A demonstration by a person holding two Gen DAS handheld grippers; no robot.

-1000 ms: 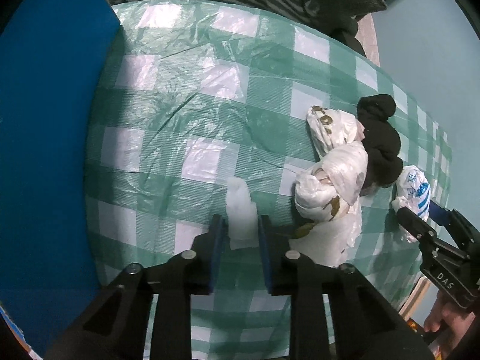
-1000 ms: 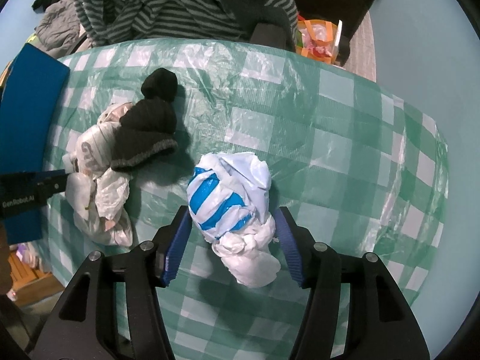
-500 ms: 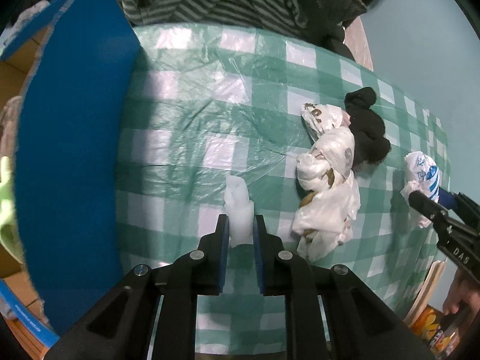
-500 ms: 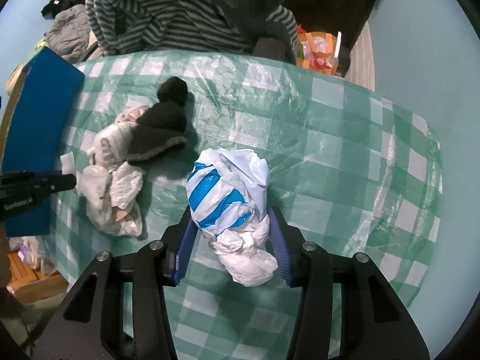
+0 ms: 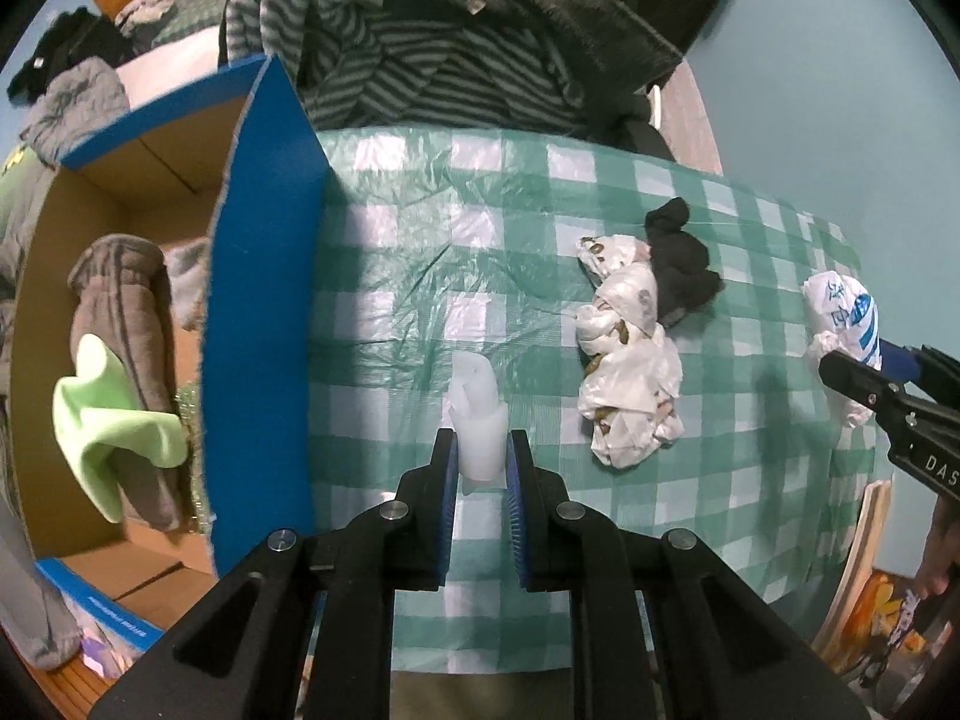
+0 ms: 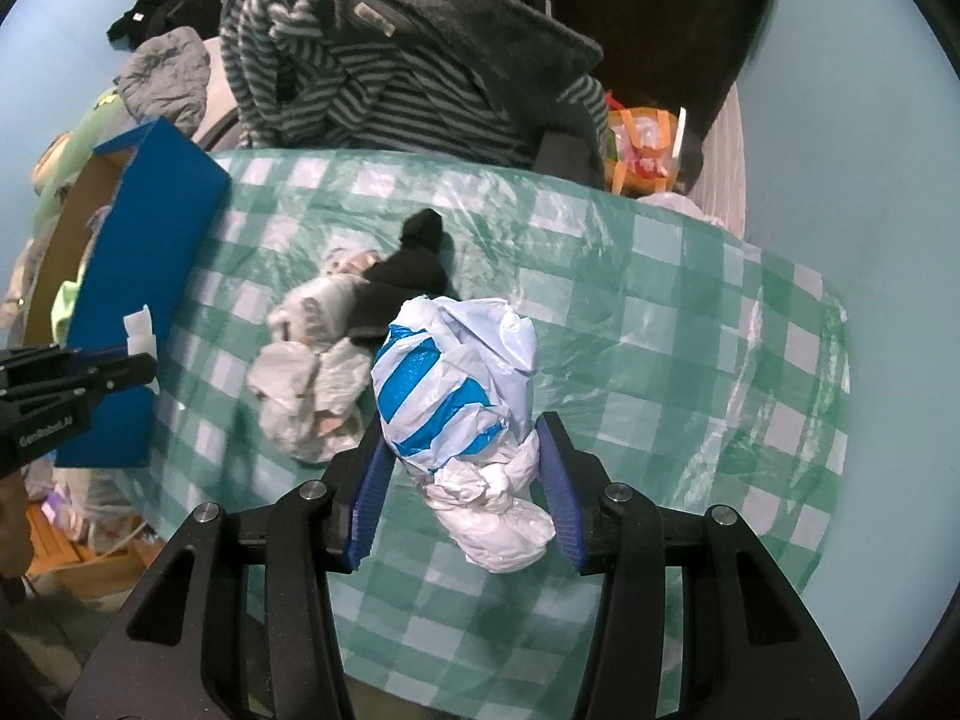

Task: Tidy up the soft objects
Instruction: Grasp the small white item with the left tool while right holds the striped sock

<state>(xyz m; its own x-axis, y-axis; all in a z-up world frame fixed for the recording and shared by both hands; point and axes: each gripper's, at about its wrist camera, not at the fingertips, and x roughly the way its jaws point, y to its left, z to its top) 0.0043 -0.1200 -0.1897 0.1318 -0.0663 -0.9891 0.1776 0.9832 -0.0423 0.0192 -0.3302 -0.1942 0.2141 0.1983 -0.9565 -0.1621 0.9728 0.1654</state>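
The left tongs (image 5: 479,461) sit at the bottom centre of the left wrist view, their blue-lined fingers clamped on a small white folded wad (image 5: 476,420) that sticks up between the tips, above the green-and-white checked cloth (image 5: 420,276) covering the desk. The right tongs (image 6: 462,480), at the bottom centre of the right wrist view, are clamped on a blue-and-white striped plastic bag bundle (image 6: 459,387); the striped part bulges beyond the fingertips and its knotted white end (image 6: 498,516) hangs between the fingers, clear of the cloth.

Further out in the left wrist view, a crumpled pile of white printed plastic bags (image 5: 627,360) lies on the cloth at the right of centre, and a black knitted piece (image 5: 681,264) touches its upper right side. The right tongs and their bundle show at that frame's right edge.

At the left of the left wrist view stands an open cardboard box with blue outer walls (image 5: 264,312). Inside it lie a grey-brown garment (image 5: 120,324) and a light green cloth (image 5: 114,420). Across the top of both frames, beyond the far edge of the desk, a heap of clothing is piled: a grey striped knit (image 6: 312,60) and a dark fleece (image 6: 456,18). An orange bag (image 6: 645,147) sits at the upper right of the right wrist view, just beyond the desk.
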